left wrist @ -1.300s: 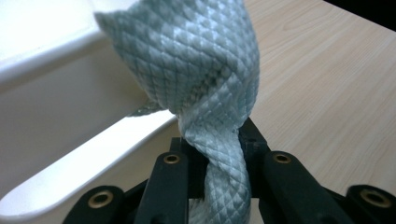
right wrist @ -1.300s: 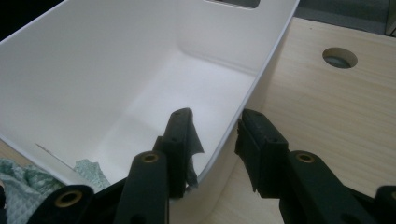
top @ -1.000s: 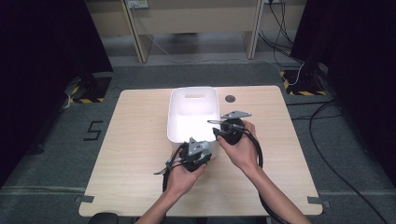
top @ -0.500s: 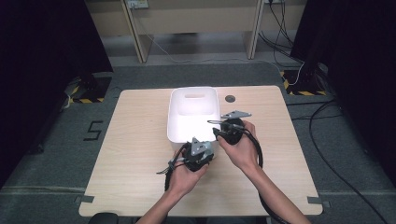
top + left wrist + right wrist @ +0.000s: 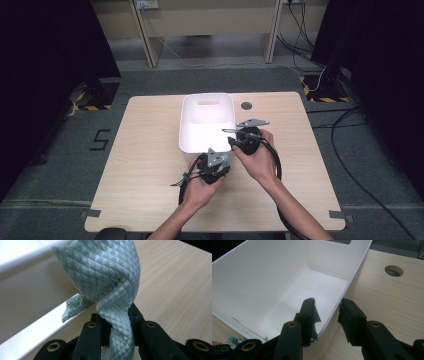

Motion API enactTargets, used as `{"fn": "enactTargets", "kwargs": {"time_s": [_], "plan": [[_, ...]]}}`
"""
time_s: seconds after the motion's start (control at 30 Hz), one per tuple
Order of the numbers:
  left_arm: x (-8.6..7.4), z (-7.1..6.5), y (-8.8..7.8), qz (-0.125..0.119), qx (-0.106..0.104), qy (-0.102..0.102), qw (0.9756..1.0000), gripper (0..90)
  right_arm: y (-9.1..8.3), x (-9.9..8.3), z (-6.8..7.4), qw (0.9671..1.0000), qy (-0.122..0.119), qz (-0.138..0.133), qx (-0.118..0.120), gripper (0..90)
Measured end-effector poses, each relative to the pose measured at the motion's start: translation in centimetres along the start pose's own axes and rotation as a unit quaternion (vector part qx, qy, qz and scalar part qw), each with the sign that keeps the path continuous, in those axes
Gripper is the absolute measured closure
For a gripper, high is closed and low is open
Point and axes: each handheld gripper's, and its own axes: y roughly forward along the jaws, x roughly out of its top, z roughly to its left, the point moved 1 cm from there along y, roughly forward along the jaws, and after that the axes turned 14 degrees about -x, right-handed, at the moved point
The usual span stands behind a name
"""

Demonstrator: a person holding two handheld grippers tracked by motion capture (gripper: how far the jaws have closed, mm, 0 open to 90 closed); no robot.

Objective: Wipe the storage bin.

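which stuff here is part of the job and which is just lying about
In use:
- cloth, pinched in the left gripper
- white bin, its side wall between the right gripper's jaws

Lying about:
- table's cable hole
- cables on the floor
- striped floor tape

The surface (image 5: 145, 165) is a pale wood-grain tabletop with rounded corners, standing on a grey carpeted floor (image 5: 65, 165) that bears a dark "5" mark (image 5: 99, 140) just left of it. A white plastic bin (image 5: 200, 131) with a handle slot in its far wall stands directly on the surface, a little behind its middle. Just right of the bin's far end, near the back edge, a round cable hole (image 5: 246, 105) is cut into the surface.
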Motion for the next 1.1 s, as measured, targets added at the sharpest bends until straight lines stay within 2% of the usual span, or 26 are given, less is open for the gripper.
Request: {"fn": "enactTargets", "kwargs": {"time_s": [1.1], "plan": [[-1.8,0.6,2.1,0.029,0.006,0.011,0.9995,76.9,0.0,0.0,0.0,1.0,0.0,0.0,0.001,64.5]]}}
